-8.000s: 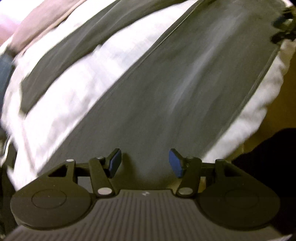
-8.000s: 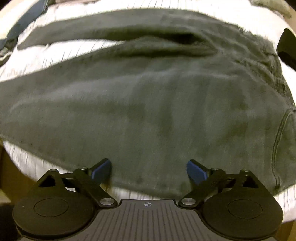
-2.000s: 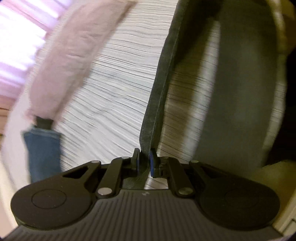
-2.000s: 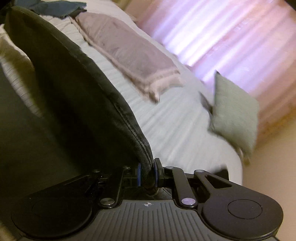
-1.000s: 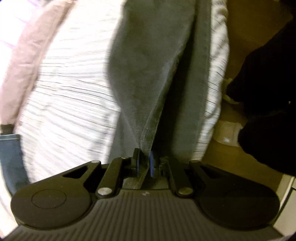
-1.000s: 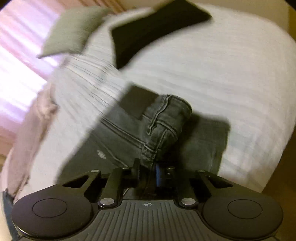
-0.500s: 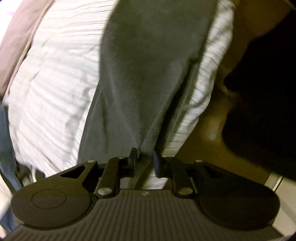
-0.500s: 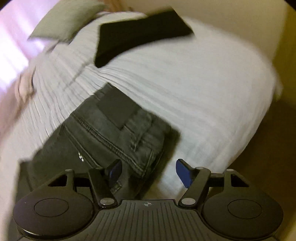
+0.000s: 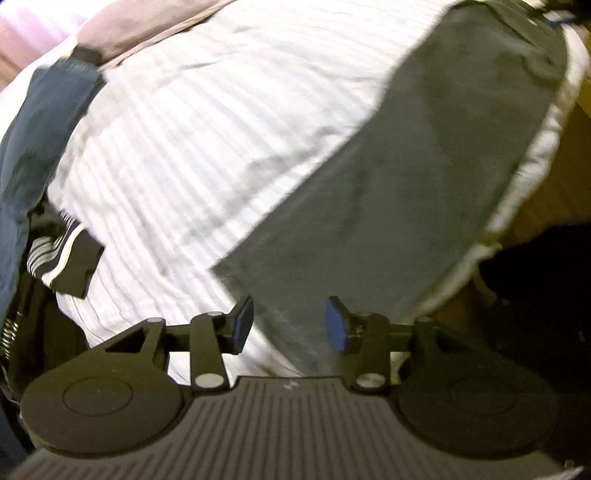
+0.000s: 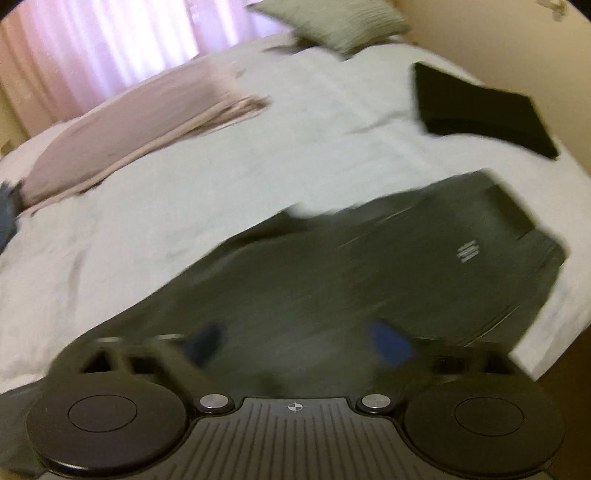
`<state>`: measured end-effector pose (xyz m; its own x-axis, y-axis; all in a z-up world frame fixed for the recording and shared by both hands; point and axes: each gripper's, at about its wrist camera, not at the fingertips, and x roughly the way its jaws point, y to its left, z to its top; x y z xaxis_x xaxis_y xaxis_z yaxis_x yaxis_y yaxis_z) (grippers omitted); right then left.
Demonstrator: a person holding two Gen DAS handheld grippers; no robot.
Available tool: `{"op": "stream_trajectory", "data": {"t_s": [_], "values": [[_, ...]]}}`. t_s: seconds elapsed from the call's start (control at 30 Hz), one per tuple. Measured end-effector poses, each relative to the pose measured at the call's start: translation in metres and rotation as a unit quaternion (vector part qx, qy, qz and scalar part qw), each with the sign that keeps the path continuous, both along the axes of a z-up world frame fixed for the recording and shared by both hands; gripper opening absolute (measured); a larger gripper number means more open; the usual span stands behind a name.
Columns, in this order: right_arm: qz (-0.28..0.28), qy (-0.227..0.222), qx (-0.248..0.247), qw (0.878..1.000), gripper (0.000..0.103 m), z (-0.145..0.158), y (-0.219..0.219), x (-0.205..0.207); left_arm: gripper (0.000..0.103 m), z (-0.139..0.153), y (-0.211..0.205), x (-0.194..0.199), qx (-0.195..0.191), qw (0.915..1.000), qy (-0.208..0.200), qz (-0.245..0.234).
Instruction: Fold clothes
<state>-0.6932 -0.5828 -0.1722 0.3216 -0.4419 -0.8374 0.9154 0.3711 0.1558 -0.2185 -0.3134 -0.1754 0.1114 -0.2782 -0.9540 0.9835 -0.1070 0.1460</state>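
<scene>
My left gripper (image 9: 289,325) stands released, its blue pads (image 9: 335,325) spread over the leg end of the grey jeans (image 9: 388,192), which lie flat along the near edge of the white striped bedcover (image 9: 207,147). Only this view shows blue denim (image 9: 33,129) and a striped black garment (image 9: 62,254) at the left. My right gripper (image 10: 297,345), blurred, is spread too, empty above the jeans' waist end (image 10: 369,269); it alone shows a folded black garment (image 10: 480,110), a pink blanket (image 10: 129,125) and a green cushion (image 10: 332,18).
</scene>
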Motion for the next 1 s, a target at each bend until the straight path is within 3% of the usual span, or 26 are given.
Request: {"op": "stream_trajectory", "data": {"t_s": [0.13, 0.23, 0.27, 0.3, 0.33, 0.4, 0.47, 0.53, 0.6, 0.73, 0.8, 0.9, 1.0], "values": [[0.066, 0.018, 0.037, 0.997, 0.102, -0.011, 0.049, 0.060, 0.040, -0.023, -0.017, 0.029, -0.022, 0.9993, 0.028, -0.006], [0.099, 0.028, 0.052, 0.993, 0.102, -0.014, 0.077, 0.088, 0.037, -0.043, -0.033, 0.039, -0.004, 0.9973, 0.059, -0.043], [0.108, 0.031, 0.056, 0.992, 0.102, -0.014, 0.085, 0.096, 0.032, -0.048, -0.036, 0.039, 0.005, 0.9961, 0.063, -0.061], [0.117, 0.035, 0.058, 0.991, 0.102, -0.015, 0.089, 0.102, 0.011, -0.049, -0.036, 0.039, 0.007, 0.9952, 0.058, -0.079], [0.125, 0.040, 0.059, 0.990, 0.102, -0.016, 0.093, 0.107, 0.005, -0.047, -0.035, 0.039, 0.005, 0.9942, 0.051, -0.095], [0.131, 0.048, 0.056, 0.989, 0.102, -0.017, 0.094, 0.114, 0.006, -0.029, -0.030, 0.048, -0.033, 0.9938, 0.047, -0.095], [0.124, 0.050, 0.053, 0.990, 0.102, -0.014, 0.094, 0.114, 0.006, -0.015, -0.026, 0.060, -0.065, 0.9952, 0.032, -0.066], [0.109, 0.049, 0.061, 0.991, 0.102, -0.016, 0.093, 0.115, 0.006, -0.025, -0.026, 0.061, -0.052, 0.9962, 0.032, -0.062], [0.093, 0.046, 0.078, 0.992, 0.102, -0.020, 0.089, 0.117, 0.006, -0.037, -0.025, 0.051, -0.030, 0.9955, 0.017, -0.088], [0.085, 0.045, 0.088, 0.991, 0.102, -0.024, 0.088, 0.124, 0.022, -0.038, -0.016, 0.050, -0.023, 0.9971, 0.001, -0.072], [0.092, 0.046, 0.091, 0.991, 0.102, -0.027, 0.092, 0.126, 0.024, -0.032, -0.006, 0.053, -0.033, 0.9979, -0.016, -0.054], [0.101, 0.041, 0.101, 0.989, 0.102, -0.037, 0.100, 0.128, 0.024, -0.017, 0.014, 0.050, -0.061, 0.9972, 0.001, -0.043], [0.106, 0.034, 0.119, 0.987, 0.102, -0.050, 0.106, 0.133, 0.024, -0.014, 0.029, 0.038, -0.048, 0.9972, 0.053, -0.021]]}}
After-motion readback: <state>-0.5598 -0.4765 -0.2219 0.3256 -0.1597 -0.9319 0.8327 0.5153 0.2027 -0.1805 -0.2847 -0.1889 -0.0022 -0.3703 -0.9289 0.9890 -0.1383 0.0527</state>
